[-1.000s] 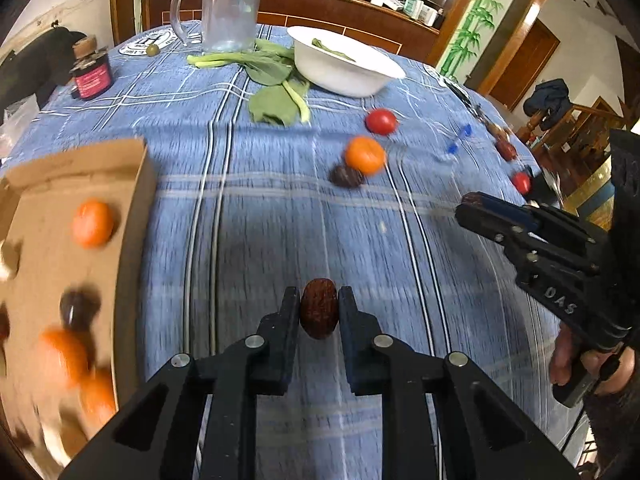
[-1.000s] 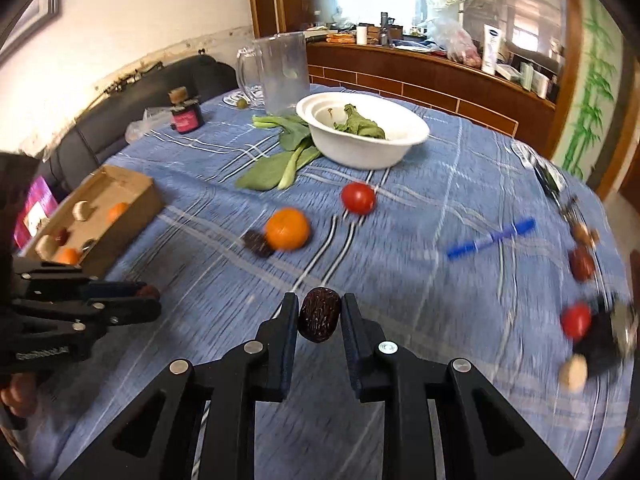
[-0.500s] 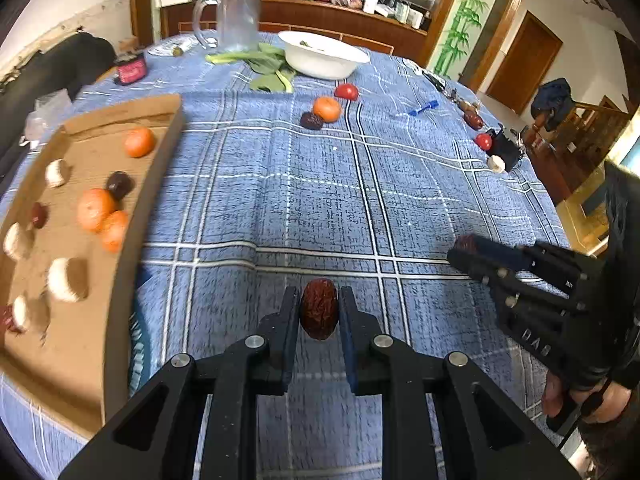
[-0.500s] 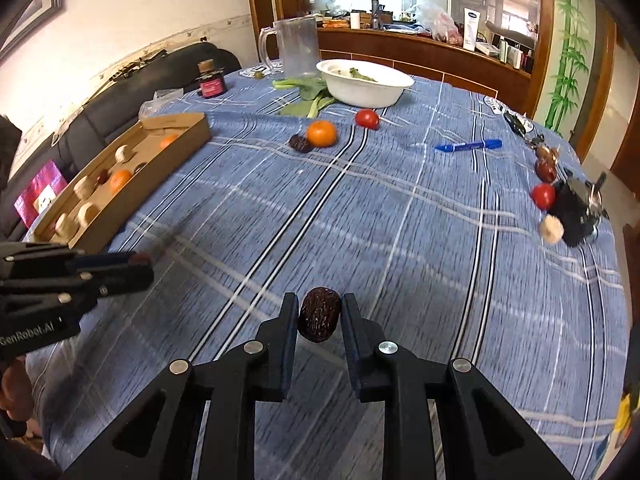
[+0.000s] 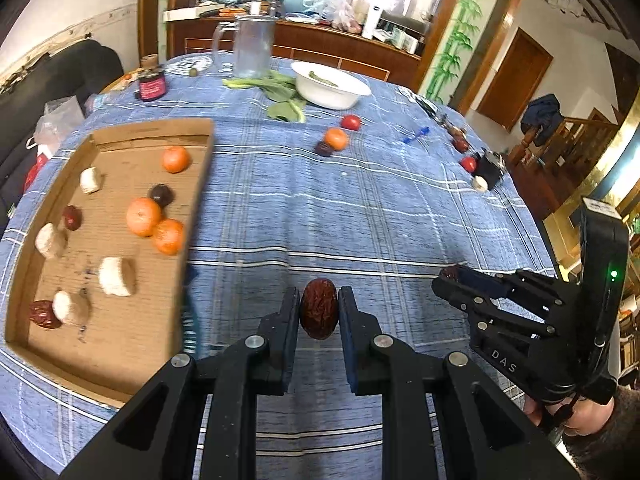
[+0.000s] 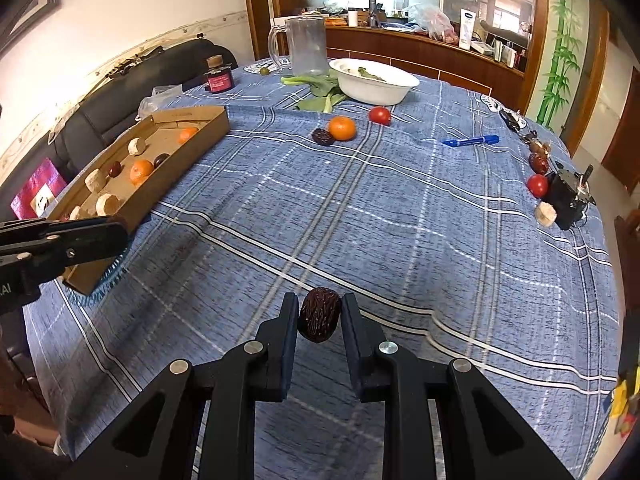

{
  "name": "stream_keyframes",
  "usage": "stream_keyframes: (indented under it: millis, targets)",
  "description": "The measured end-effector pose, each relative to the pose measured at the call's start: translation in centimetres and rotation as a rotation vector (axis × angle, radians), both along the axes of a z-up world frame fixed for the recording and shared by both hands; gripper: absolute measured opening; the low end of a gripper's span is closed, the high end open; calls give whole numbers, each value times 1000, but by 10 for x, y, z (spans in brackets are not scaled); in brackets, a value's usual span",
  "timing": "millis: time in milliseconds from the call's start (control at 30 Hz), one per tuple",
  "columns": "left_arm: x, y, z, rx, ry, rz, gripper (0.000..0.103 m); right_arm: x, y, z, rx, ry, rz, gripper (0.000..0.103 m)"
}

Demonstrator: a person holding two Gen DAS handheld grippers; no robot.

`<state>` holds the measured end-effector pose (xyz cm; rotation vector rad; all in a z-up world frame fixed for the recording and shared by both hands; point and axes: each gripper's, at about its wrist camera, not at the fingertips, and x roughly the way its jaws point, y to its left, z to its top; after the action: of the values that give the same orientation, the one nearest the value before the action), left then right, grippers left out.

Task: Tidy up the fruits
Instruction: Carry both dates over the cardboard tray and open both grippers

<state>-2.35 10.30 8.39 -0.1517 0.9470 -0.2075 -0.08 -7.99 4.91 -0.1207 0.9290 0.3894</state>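
My left gripper [image 5: 319,314] is shut on a wrinkled red date [image 5: 319,309], held above the blue checked tablecloth just right of the cardboard tray [image 5: 120,140]. The tray holds oranges [image 5: 143,216], dark dates and pale round pieces. My right gripper [image 6: 319,316] is shut on a dark brown date [image 6: 319,314] above the table's near middle. It also shows at the right of the left wrist view [image 5: 452,276]. Loose on the cloth lie an orange [image 6: 342,128], a dark date [image 6: 322,137] and a tomato [image 6: 379,115].
A white bowl [image 6: 374,80] with greens, a clear jug [image 6: 306,45] and a red-labelled jar [image 6: 219,78] stand at the far side. A blue pen [image 6: 472,141], a tomato [image 6: 537,185], dates and a black object [image 6: 568,200] lie at the right edge.
Both grippers have pulled back toward the near side, each still holding its date. The left one now sits closer beside the tray, which shows more fully.
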Motion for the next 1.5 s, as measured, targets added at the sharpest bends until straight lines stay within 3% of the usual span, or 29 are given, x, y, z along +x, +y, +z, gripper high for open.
stream_keyframes:
  millis: [200, 800, 1100, 1500]
  targets:
    - [-2, 44, 4, -3, -9, 55, 19, 5, 34, 6, 8, -3, 16, 23]
    - [8, 184, 5, 84, -17, 239, 19, 55, 157, 31, 8, -56, 165, 24]
    - [33, 206, -19, 75, 43, 252, 19, 99, 217, 32, 23, -52, 232, 24]
    - [55, 214, -42, 56, 105, 265, 19, 138, 291, -2, -13, 21, 333, 24]
